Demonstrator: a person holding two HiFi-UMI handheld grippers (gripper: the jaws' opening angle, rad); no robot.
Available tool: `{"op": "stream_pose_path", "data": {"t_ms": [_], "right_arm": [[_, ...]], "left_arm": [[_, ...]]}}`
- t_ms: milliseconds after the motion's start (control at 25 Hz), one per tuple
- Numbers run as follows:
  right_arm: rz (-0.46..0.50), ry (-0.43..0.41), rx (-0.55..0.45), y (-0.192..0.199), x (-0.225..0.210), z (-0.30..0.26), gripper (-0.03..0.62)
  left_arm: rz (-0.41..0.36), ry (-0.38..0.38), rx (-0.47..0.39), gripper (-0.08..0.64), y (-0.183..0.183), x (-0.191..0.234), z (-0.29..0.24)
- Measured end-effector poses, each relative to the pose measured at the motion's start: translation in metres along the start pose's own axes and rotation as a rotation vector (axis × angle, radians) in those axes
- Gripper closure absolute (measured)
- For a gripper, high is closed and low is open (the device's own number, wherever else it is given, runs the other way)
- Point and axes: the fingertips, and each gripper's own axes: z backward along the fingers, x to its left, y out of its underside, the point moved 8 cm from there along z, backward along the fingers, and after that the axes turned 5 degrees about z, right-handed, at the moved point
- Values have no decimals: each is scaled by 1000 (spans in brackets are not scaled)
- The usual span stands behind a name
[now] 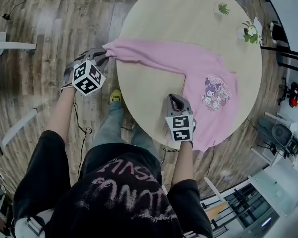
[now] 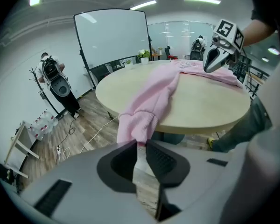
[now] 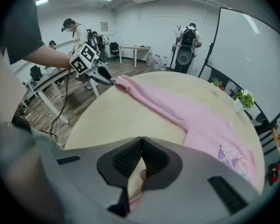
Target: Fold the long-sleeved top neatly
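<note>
A pink long-sleeved top point(image 1: 208, 66) with a cartoon print point(image 1: 216, 92) lies flat on the round table point(image 1: 188, 14). One sleeve point(image 1: 144, 53) stretches to the table's left edge. My left gripper point(image 1: 103, 55) is just off that edge, and the ribbed cuff point(image 2: 137, 122) hangs into its jaw tips point(image 2: 141, 143), which pinch its lower edge. My right gripper point(image 1: 175, 99) rests at the near side of the table, by the top's left side edge, jaws shut tip to tip point(image 3: 141, 139). Pink cloth shows below its jaws; I cannot tell if any is pinched.
Two small potted plants point(image 1: 222, 8) point(image 1: 249, 32) stand at the table's far edge. A whiteboard point(image 2: 114, 36) is beyond the table, and desks point(image 3: 135, 50) and several people stand further back. Cables point(image 1: 82, 128) lie on the wooden floor.
</note>
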Motion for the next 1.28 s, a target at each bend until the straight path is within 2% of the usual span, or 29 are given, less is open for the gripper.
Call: {"op": "stream_pose_path", "data": {"t_ms": [80,280,360,600,680,760,840,1080,1200,1280], "right_arm": [[-1,3,3,2,0,0,586],[-11,4,2,5,1,3,586],[-14,3,1,5,0,2,586],[-9,0,9,8,2,2,586],[-9,3,12,10,2,5,586],[-9,5,16,13,1,7,586],[-9,8,21,15,0,8,586],[-10,14,42,20,-3,8,586],[-13,24,53,25,-3,10,586],[-19,31,57,29,-4,13,586]], "left_arm": [[-21,-13,-15,537,-3,2,3],[-69,-90,-58,543,4,13,27],[-73,-109,-44,543,10,16,28],[-7,-60,18,538,32,0,17],[12,-64,30,506,38,-3,19],[31,-82,17,424,39,-5,21],[32,-100,-7,375,35,-6,22],[-46,-102,-12,350,12,-13,-7],[-70,-116,11,363,10,-14,-21],[-58,-126,10,453,11,-11,-23]]}}
